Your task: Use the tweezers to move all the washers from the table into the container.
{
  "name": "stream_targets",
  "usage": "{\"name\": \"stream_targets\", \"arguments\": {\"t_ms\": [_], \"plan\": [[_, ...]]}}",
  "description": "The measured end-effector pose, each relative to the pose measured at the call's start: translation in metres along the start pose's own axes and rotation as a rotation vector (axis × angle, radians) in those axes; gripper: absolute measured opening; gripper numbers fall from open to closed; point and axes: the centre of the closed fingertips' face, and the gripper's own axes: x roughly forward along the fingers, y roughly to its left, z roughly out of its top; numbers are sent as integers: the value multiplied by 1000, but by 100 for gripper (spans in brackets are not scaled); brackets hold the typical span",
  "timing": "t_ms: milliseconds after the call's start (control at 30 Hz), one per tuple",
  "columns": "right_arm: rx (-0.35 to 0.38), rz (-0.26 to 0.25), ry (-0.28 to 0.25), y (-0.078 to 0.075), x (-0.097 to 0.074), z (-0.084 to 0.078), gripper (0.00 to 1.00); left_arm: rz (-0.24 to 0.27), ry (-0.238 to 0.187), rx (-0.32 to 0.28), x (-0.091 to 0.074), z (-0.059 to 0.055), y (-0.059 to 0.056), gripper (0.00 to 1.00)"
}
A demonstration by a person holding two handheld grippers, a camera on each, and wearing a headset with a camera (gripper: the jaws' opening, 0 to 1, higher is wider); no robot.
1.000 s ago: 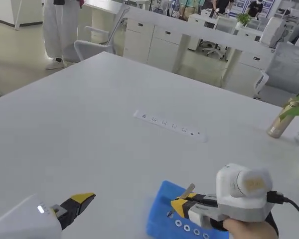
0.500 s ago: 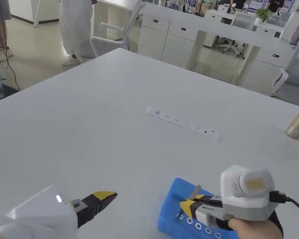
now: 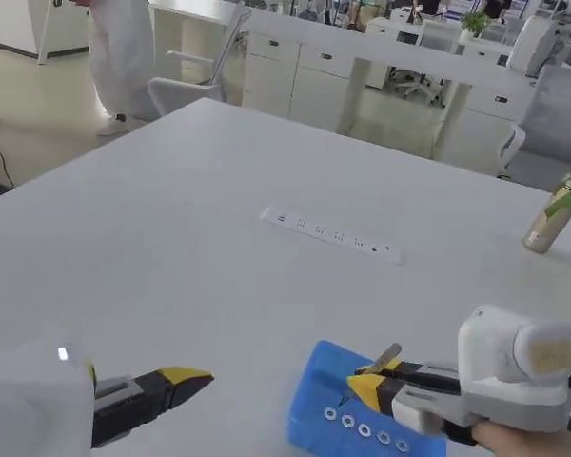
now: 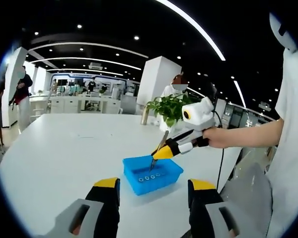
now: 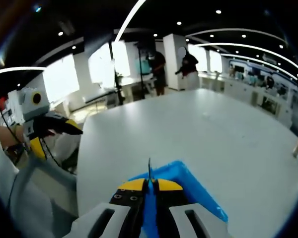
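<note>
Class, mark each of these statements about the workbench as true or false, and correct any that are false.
1. The right gripper holds tweezers above the blue container. True.
2. The blue container is empty. False: a row of washers lies inside it.
3. The left gripper has its tongs shut on a washer. False: its tongs stand wide apart and hold nothing, and it is off to the side of the container.
4. A power strip is set in the white table, beyond the container. True.
</note>
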Motion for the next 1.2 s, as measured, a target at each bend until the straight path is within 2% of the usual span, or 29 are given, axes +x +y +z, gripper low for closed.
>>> {"name": "stream_targets", "arguments": {"t_ms": [100,133,200,300,367,467,500,567,733,800,833,867,933,967,1000,1067,1200], "plan": [[-28,25,-1,15,-15,-4,3,-77,25,48,7,9,-13,45],[-37,54,-2,24,-21,-6,3,-124,36,85,11,14,-22,41],[-10,112,-4,42,-30,-11,3,-178,25,119,14,23,-34,30],[-48,127,30,58,-42,-22,3,-299,33,152,21,36,-62,19],[-84,131,61,67,-47,-30,3,-363,49,186,27,40,-76,13],[-175,149,129,80,-53,-47,3,-457,83,265,36,39,-94,6],[-222,155,162,85,-55,-54,3,-477,98,274,39,38,-99,6],[-273,146,202,84,-54,-67,3,-530,141,300,46,33,-109,7],[-309,152,221,94,-56,-75,3,-658,267,379,56,10,-135,10],[-313,145,223,95,-58,-76,3,-691,270,385,60,9,-144,12],[-321,142,227,96,-59,-77,3,-698,279,396,62,8,-146,12],[-336,133,228,95,-60,-78,3,-702,318,441,64,2,-145,11],[-338,126,232,95,-62,-80,3,-696,344,514,68,-4,-143,9],[-339,123,235,94,-62,-82,3,-707,365,528,70,-9,-144,6],[-334,118,241,92,-62,-85,3,-721,370,526,70,-11,-146,3],[-330,115,255,90,-62,-92,3,-716,360,594,75,-14,-143,0],[-350,107,294,86,-60,-102,3,-724,385,587,79,-23,-141,0]]}}
